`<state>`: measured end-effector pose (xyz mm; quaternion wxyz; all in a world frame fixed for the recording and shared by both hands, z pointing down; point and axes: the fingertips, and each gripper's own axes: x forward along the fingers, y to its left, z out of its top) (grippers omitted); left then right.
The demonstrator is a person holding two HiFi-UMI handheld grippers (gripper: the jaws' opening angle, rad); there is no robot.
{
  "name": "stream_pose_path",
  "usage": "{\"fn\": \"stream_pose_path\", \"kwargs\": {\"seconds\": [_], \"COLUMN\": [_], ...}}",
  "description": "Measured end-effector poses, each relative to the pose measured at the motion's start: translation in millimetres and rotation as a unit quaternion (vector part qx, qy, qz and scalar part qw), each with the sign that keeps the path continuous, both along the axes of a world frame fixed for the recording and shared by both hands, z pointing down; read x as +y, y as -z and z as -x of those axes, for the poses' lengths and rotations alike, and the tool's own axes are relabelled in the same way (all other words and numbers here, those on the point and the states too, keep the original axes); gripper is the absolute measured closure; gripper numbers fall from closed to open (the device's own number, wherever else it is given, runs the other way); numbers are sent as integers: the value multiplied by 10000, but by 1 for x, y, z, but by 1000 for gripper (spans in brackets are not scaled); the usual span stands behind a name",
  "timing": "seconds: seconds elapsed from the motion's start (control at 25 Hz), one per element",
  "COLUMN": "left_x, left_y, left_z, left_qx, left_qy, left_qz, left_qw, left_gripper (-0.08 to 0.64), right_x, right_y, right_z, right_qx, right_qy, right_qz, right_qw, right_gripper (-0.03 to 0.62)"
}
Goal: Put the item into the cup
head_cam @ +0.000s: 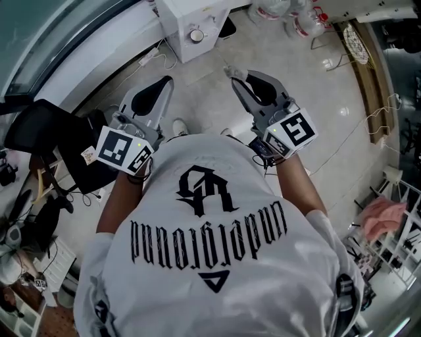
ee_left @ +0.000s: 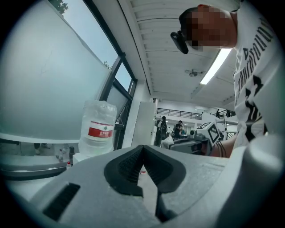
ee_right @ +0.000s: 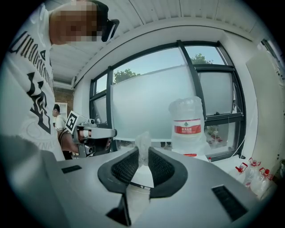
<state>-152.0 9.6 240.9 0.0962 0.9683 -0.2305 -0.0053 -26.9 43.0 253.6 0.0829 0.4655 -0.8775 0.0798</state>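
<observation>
My right gripper [ee_right: 143, 153] is shut on a small crumpled, translucent white item [ee_right: 143, 141] that sticks up between its black pads. In the head view the same item [head_cam: 229, 68] shows at the tip of the right gripper [head_cam: 235, 77], held out in front of my torso above the floor. My left gripper [ee_left: 142, 149] has its jaws closed tip to tip with nothing between them; in the head view the left gripper [head_cam: 167, 81] is level with the right one. No cup shows in any view.
A large water jug [ee_right: 189, 124] stands on a white cabinet [head_cam: 194, 26] ahead by the window. Bottles [head_cam: 296, 20] lie on the floor beyond. A black chair [head_cam: 46, 135] is at my left, a rack with a pink cloth [head_cam: 383, 218] at my right.
</observation>
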Motion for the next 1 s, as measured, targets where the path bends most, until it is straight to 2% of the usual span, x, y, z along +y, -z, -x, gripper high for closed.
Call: {"fn": "stream_pose_path", "kwargs": {"seconds": [0.2,0.4,0.64,0.88,1.0], "left_x": [-18,-28,-30,-37,-47], "left_y": [2,-3,-5,-4,-10], "left_z": [26,35,25,9,-1], "left_qx": [0,2,-25,-297,-241], "left_qy": [-108,-196,-226,-96,48], "left_qz": [-35,44,92,-222,-74], "left_qw": [9999,9998,9997,9993,9997], "left_gripper": [546,546,546,546,546], "right_x": [-10,-17,-18,-37,-48], "right_y": [-1,-3,-5,-9,-10], "right_z": [23,32,20,3,-6], "right_qx": [14,-8,-15,-62,-26], "right_qy": [-162,-292,-331,-209,-45], "right_qz": [28,72,114,115,92], "right_qw": [9999,9995,9994,9997,9999], "right_gripper": [522,522,522,522,522]}}
